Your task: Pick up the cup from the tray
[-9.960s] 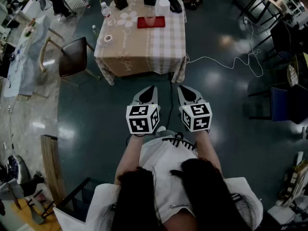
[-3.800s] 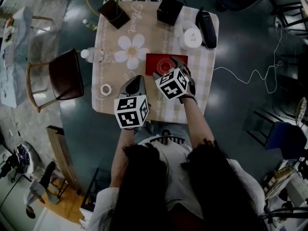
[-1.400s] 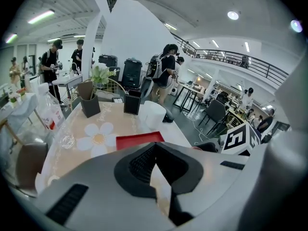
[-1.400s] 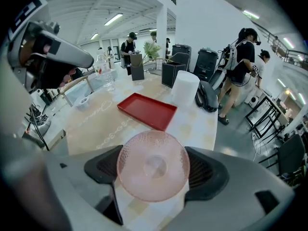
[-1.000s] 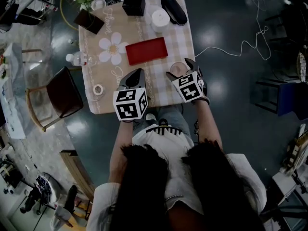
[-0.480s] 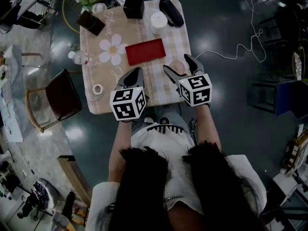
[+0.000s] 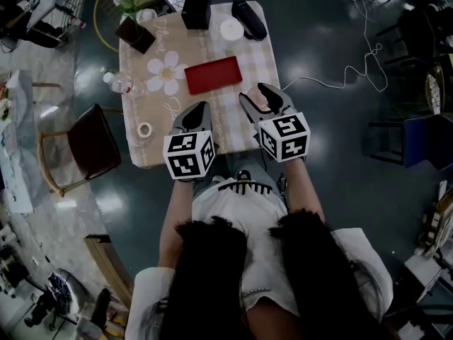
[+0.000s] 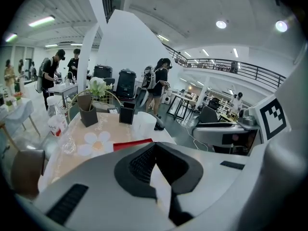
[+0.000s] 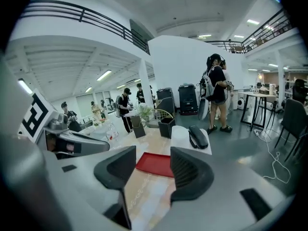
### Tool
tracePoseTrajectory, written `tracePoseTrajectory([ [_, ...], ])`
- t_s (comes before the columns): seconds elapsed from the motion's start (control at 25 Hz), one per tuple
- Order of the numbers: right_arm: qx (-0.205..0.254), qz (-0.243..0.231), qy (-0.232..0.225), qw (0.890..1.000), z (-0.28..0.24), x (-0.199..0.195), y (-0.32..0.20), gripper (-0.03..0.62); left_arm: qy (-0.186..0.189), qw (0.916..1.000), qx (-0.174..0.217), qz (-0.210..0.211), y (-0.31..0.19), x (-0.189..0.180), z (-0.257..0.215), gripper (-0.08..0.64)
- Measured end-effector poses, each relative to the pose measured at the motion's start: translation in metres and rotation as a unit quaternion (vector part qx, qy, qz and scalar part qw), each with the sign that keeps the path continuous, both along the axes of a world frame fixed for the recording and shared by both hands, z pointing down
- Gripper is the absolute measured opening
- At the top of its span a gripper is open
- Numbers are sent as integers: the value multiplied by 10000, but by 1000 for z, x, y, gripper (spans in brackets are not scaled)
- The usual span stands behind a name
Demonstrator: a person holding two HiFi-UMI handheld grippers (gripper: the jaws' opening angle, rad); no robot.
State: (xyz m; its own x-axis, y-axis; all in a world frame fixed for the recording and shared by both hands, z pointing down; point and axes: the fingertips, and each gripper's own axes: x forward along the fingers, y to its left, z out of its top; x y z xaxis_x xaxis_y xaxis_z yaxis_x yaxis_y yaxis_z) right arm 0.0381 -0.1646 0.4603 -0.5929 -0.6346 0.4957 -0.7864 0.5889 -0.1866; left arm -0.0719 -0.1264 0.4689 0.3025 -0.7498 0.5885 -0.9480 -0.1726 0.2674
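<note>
Open hall with a dark glossy floor (image 7: 333,140); one small table (image 7: 177,44) under a beige and checked cloth, and a brown chair (image 7: 90,147) off its left edge. Item 1: red tray (image 7: 214,74), flat at the middle of the table, its surface bare. Item 2: cup (image 7: 260,102), a pale round shape off the tray, on the cloth by the table's right edge in the nearer half; from above it shows between the right jaws. Item 3: right gripper (image 7: 253,93), over that same spot, its jaws apart and closing; its own view shows only cloth and tray between them, with no pad on the cup. Item 4: left gripper (image 7: 200,107), over the near edge left of centre, jaws pressed together on nothing. Item 5: along the far edge, a black box (image 7: 195,13), a white cylinder (image 7: 231,28) and a black handset (image 7: 249,18). Item 6: a dark planter with white flowers (image 7: 133,32) at the far left corner. Item 7: a clear bottle (image 7: 117,83) and a tape roll (image 7: 145,129) along the left edge.
</note>
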Motion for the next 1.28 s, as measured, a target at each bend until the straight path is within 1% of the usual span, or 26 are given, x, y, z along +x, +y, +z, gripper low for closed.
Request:
tracePoseTrajectory([
  [0.12, 4, 9, -35, 10000, -2, -1, 6, 228, 92, 9999, 44, 14, 5, 2, -3, 8],
  [0.2, 2, 27, -56, 10000, -3, -3, 11, 200, 95, 9999, 67, 31, 10, 2, -5, 8],
  [0.36, -83, 120, -28, 9999, 0, -5, 18, 96, 124, 9999, 63, 29, 17, 2, -4, 8],
  [0.44, -85, 146, 17, 9999, 1, -7, 21, 31, 149, 9999, 70, 37, 20, 2, -5, 8],
  [0.48, -85, 154, 22, 9998, 1, -7, 23, 14, 157, 9998, 78, 41, 22, 2, -5, 8],
  [0.64, -98, 194, 49, 9998, 1, -8, 26, 9, 186, 9997, 129, 53, 24, 3, -7, 8],
  [0.76, -140, 58, 67, 9999, 2, -14, 31, 9, 184, 9997, 156, 54, 25, 2, -9, 8],
  [0.84, -146, -50, 178, 9997, 4, -18, 35, 8, 145, 9997, 168, 73, 26, 2, -8, 8],
  [0.96, -83, -80, 364, 9993, 7, -21, 38, 8, 123, 9997, 178, 102, 27, 2, -8, 8],
  [1.12, -56, -123, 490, 9987, 10, -24, 42, 6, 162, 9997, 169, 114, 27, 3, -8, 8],
  [1.28, -60, -121, 516, 9986, 10, -25, 44, 6, 232, 9996, 152, 44, 29, -2, -8, 8],
])
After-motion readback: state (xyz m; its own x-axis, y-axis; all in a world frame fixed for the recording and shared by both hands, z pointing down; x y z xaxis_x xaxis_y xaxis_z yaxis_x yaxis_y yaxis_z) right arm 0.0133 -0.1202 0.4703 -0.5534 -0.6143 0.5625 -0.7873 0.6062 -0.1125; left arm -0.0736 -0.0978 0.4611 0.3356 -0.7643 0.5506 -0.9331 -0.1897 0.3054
